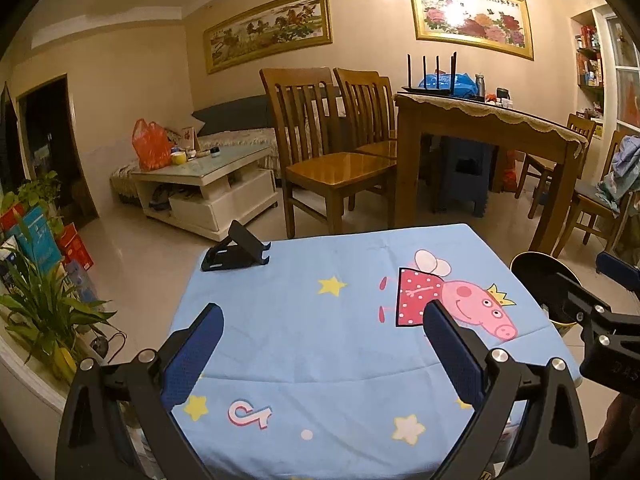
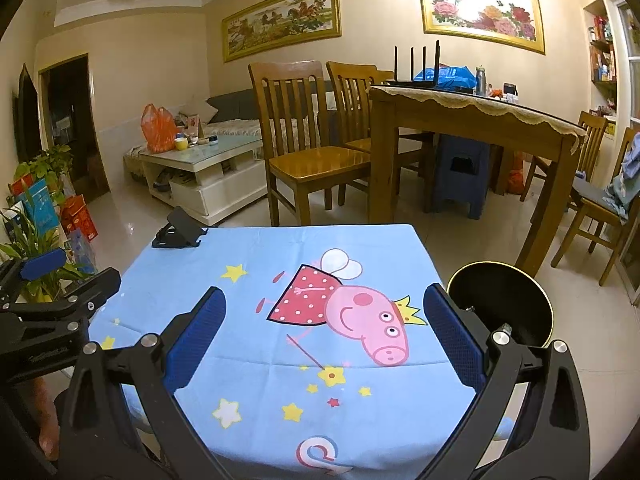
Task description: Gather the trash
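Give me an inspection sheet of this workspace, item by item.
Surface: small table under a blue cartoon-pig tablecloth, flat.
Job's things: black round trash bin beside the table's right edge; no trash seen on the cloth.
Clutter: black folding phone stand at the far left corner.
Grippers: left gripper and right gripper both open, holding nothing, above the cloth.
Cables: nothing seen.
Surroundings: wooden dining chairs, wooden dining table, white coffee table, potted plants.

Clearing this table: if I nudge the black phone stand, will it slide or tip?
The black phone stand looks rigid and light, likely to slide. Propped open near the corner of the blue cartoon tablecloth, it might fall off or bunch the cloth.
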`<action>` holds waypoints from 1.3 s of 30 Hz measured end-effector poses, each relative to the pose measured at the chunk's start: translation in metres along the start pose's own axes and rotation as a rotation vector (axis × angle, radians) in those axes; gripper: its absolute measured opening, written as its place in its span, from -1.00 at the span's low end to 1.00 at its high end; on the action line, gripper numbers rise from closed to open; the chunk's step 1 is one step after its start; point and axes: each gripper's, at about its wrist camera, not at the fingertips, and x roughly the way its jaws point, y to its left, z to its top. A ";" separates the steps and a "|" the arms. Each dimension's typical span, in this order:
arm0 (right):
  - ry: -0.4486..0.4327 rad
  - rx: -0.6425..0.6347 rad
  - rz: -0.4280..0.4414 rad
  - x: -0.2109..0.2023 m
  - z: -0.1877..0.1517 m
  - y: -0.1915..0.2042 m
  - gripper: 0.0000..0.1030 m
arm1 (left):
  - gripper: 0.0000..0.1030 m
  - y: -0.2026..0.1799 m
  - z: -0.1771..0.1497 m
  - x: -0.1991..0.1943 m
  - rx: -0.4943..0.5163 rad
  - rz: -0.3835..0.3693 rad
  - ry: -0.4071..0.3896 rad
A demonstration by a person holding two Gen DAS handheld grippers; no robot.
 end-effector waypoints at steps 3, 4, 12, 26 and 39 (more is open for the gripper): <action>0.003 0.004 0.000 0.001 0.000 -0.002 0.89 | 0.87 0.001 -0.001 0.001 0.001 0.001 0.001; 0.003 0.006 -0.002 0.000 -0.001 -0.003 0.89 | 0.87 0.000 -0.001 0.002 0.001 0.000 0.004; 0.008 0.008 0.000 0.002 -0.003 -0.005 0.89 | 0.87 0.002 -0.004 0.000 -0.001 -0.001 0.010; 0.014 0.007 0.005 0.005 -0.003 -0.006 0.89 | 0.87 0.003 -0.004 0.000 -0.001 -0.006 0.012; 0.014 0.008 0.008 0.005 -0.002 -0.005 0.89 | 0.87 0.003 -0.004 0.001 0.000 -0.007 0.012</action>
